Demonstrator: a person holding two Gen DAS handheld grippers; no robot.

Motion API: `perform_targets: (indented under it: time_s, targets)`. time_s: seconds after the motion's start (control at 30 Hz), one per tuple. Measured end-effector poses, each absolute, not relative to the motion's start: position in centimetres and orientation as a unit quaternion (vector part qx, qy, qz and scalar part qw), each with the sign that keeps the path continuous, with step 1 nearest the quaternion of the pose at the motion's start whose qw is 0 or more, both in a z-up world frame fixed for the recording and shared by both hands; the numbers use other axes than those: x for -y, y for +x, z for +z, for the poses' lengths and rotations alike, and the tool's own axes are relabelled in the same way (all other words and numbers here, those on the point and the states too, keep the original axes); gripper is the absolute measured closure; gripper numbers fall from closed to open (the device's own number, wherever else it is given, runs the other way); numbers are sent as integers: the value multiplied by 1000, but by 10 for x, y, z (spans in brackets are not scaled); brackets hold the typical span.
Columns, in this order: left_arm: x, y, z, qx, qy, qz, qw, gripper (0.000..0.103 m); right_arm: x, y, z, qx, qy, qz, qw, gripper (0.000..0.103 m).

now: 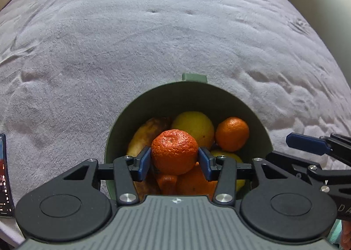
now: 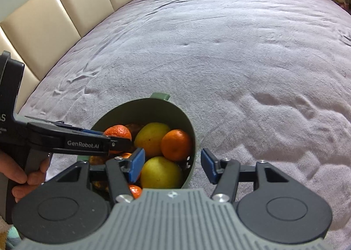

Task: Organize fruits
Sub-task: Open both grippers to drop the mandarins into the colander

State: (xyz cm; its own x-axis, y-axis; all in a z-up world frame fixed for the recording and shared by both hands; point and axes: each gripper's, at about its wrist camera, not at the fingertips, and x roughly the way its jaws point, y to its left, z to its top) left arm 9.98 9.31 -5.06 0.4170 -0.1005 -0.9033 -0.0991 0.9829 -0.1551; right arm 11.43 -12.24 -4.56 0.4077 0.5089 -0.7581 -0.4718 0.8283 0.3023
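Left tool (image 1: pixel 174 158) clamping a mandarin (image 1: pixel 174 151) over the green pot (image 1: pixel 153 96), lower centre; right tool (image 2: pixel 173 163) gaping empty. Fruits nearly gathered, bed (image 1: pixel 109 30) looking bare.

A dull green bowl (image 1: pixel 188 96) sits on the pale lilac bedspread (image 1: pixel 153 30). In the bowl lie bright orange mandarins (image 1: pixel 232 133) and yellow lemons (image 2: pixel 161 173). Behind the bed, the headboard (image 2: pixel 54 13) is cream panels.
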Motion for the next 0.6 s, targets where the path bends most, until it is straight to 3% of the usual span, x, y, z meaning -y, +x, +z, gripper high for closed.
perform_targets:
  time_s: [0.13,0.37,0.6]
  targets:
    - [-93,99,-50,-541,-95,-1,835,49,125,114,-47,-459,22,286,841,47]
    - [-95,90,-32,-516,-114,-7,849,33,134,105,-35,-438,28,263,859,35]
    - [-85,62,12,-434,-98,-27,895,33,145,82,3,-363,32,232,902,22]
